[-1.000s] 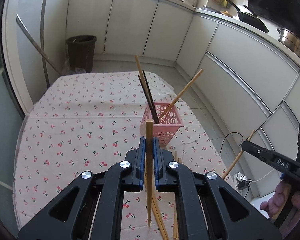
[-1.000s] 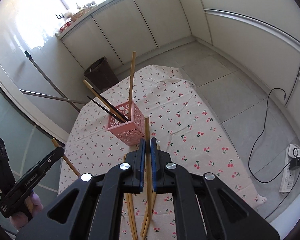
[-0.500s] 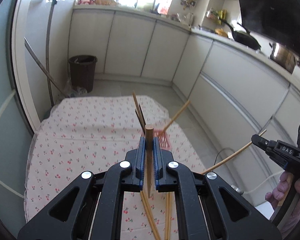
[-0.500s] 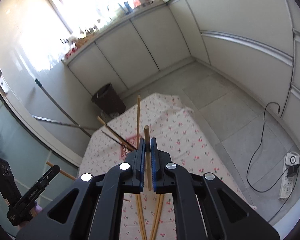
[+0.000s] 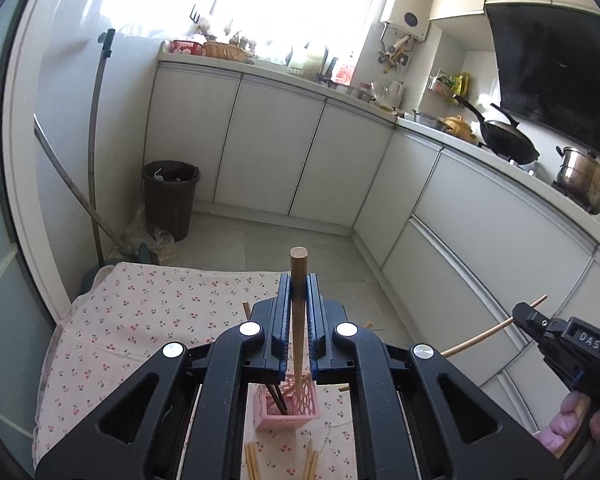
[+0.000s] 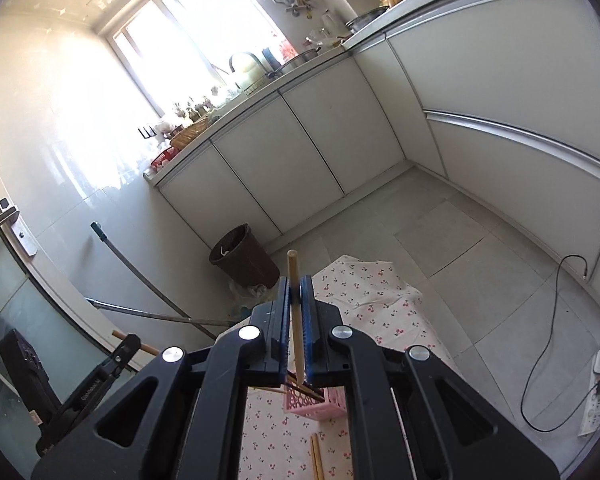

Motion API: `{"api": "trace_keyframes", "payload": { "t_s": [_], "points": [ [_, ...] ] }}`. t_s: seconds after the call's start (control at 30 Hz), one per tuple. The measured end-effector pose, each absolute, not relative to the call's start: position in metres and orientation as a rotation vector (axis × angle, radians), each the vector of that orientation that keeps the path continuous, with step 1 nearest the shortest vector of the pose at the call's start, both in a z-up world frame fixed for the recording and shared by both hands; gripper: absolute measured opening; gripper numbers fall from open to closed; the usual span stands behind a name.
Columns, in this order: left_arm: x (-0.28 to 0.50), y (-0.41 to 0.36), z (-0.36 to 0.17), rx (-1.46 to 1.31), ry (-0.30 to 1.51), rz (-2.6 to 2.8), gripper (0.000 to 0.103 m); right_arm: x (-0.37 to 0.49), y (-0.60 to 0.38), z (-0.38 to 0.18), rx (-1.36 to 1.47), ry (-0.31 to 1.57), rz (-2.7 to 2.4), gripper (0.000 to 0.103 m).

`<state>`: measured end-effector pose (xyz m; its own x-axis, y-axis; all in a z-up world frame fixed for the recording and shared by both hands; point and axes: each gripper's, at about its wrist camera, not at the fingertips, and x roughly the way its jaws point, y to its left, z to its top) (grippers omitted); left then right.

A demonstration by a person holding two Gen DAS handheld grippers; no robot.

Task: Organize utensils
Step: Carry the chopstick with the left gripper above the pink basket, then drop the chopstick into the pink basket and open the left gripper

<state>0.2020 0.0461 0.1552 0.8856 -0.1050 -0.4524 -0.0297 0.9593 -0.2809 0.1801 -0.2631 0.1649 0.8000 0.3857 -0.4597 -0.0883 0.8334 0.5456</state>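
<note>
My left gripper is shut on a wooden chopstick that stands upright, its lower end over the pink lattice basket. Dark and wooden chopsticks stand in that basket. My right gripper is shut on another wooden chopstick, held upright above the same basket. The right gripper also shows at the right of the left wrist view, and the left gripper at the left of the right wrist view. Loose wooden chopsticks lie on the cloth near the basket.
The low table carries a cherry-print cloth. A brown bin and mop handles stand beyond it. White cabinets line the walls. A cable and power strip lie on the floor at the right.
Both grippers have risen and tilted up with their chopsticks. The basket has slid from ahead of the fingers to below them, and the views now take in the counters and window.
</note>
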Motion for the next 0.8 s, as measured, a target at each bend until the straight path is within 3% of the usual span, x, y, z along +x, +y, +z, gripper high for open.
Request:
{"api": "trace_keyframes", "payload": {
  "t_s": [0.07,0.13,0.8],
  "points": [
    [0.22,0.047,0.137,-0.308,0.53,-0.052,0.011,0.191,-0.26,0.157,0.533,0.612,0.263,0.006],
    [0.232,0.05,0.12,-0.325,0.583,-0.039,0.03,0.202,-0.256,0.149,0.533,0.635,0.259,0.006],
    [0.223,0.072,0.113,-0.34,0.621,0.01,0.033,0.227,-0.198,0.105,0.406,0.721,0.25,0.009]
  ]
}}
